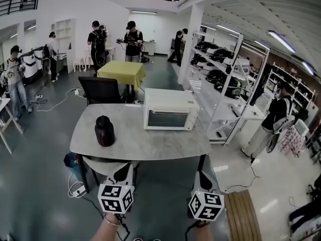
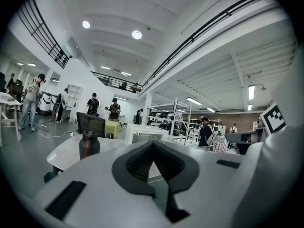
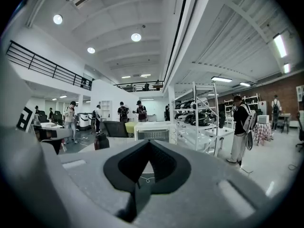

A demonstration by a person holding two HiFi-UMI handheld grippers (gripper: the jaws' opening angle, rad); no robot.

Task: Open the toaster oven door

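Two hand-held grippers are hanging low in the head view, marker cubes facing up: the left hand-held gripper (image 1: 122,170) and the right hand-held gripper (image 1: 200,177). Both are sitting just short of the near edge of the grey tabletop (image 1: 150,147), touching nothing. In the left gripper view, the left hand-held gripper (image 2: 153,144) is showing its jaws clenched, tips meeting, with nothing caught between them. It's the same on the other side: the right hand-held gripper (image 3: 149,143) is clenched tip to tip and carrying nothing.

Moving out onto the tabletop, a dark jar (image 1: 104,130) is standing upright on the left half. Further back and to the right, the white toaster oven (image 1: 168,109) is sitting at the far edge, its glass door facing the grippers and lying flush and closed. The jar and the oven are well apart.

Behind the tabletop a black chair (image 1: 102,90) is standing, then a yellow-covered table (image 1: 122,70). Several people are standing around the hall beyond.
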